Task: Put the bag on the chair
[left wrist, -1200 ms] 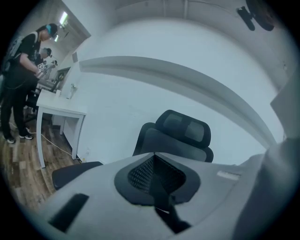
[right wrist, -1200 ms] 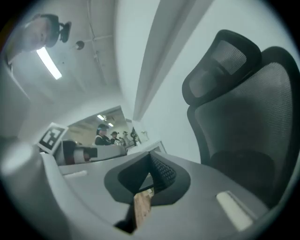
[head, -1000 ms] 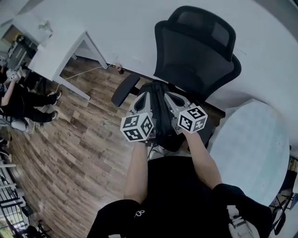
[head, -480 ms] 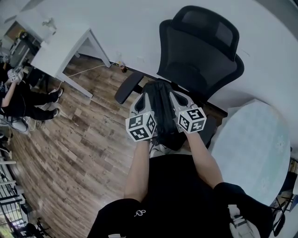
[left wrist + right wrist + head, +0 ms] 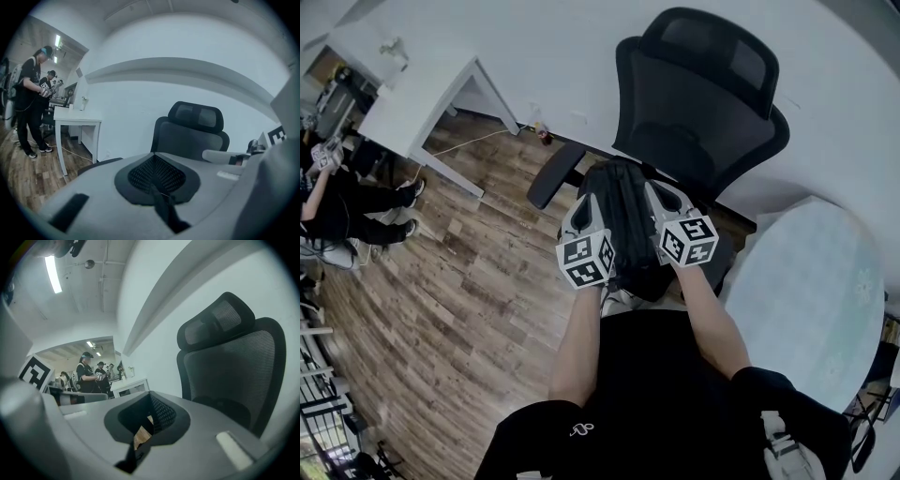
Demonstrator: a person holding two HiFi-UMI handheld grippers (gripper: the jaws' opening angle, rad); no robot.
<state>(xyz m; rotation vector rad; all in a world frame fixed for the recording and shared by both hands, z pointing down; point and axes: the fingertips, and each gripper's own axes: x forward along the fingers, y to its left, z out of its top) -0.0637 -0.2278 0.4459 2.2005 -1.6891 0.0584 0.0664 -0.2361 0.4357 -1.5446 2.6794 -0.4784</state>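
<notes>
A black office chair (image 5: 698,103) with a headrest stands against the white wall; it also shows ahead as the chair (image 5: 190,133) and close up as the chair (image 5: 234,366). A black bag (image 5: 625,230) hangs in front of its seat, between my two grippers. My left gripper (image 5: 587,199) holds the bag's left side and my right gripper (image 5: 654,192) its right side. The left gripper (image 5: 154,164) is shut on a dark strap (image 5: 165,213). The right gripper (image 5: 150,401) is shut on a dark strap (image 5: 132,456) as well. The bag hides most of the seat.
The chair's left armrest (image 5: 551,178) juts toward the wooden floor (image 5: 459,300). A white desk (image 5: 422,94) stands at the upper left, with people (image 5: 337,202) beyond it. A pale round table (image 5: 806,291) lies close on the right.
Both grippers have shifted slightly with the bag toward the chair, the left one sinking a little. Both grips stay the same.
</notes>
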